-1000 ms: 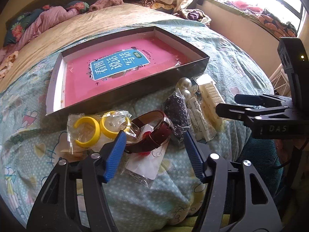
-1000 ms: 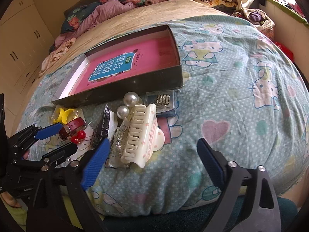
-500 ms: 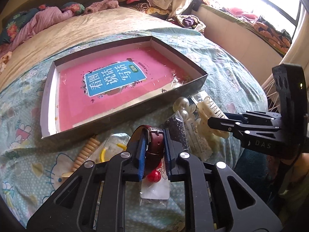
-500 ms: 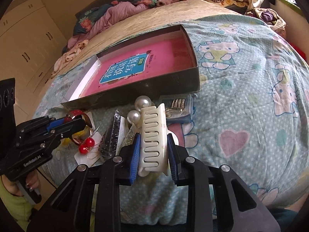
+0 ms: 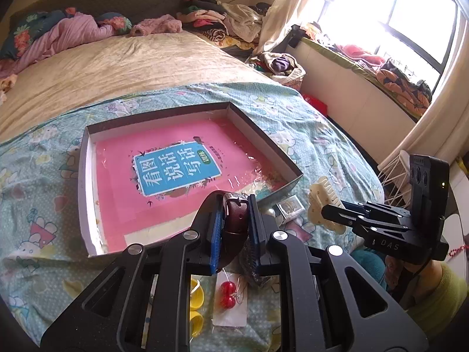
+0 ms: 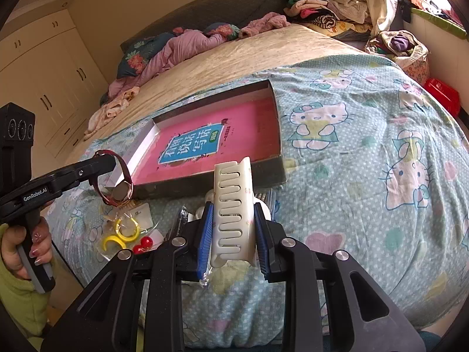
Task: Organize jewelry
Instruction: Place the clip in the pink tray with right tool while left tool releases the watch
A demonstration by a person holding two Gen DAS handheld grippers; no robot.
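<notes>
My left gripper [image 5: 234,205] is shut on a dark red leather watch [image 5: 236,220] and holds it above the bed, near the front edge of the open box [image 5: 85,182] with a pink book [image 5: 176,170] inside. The watch also shows in the right wrist view [image 6: 115,180]. My right gripper [image 6: 231,214] is shut on a cream hair claw clip [image 6: 233,208], lifted off the bed; the clip also shows in the left wrist view [image 5: 324,202]. The box shows there too [image 6: 211,182].
Left on the blanket are yellow hoop earrings [image 6: 124,230], red ball earrings [image 5: 228,293], a dark bead bag [image 5: 249,267], a small packet [image 5: 288,206] and pearls [image 5: 271,211]. Piled clothes [image 5: 222,26] lie at the far end of the bed.
Both grippers closed from open, the left on the watch and the right on the claw clip, and both lifted their items off the blanket toward the box.
</notes>
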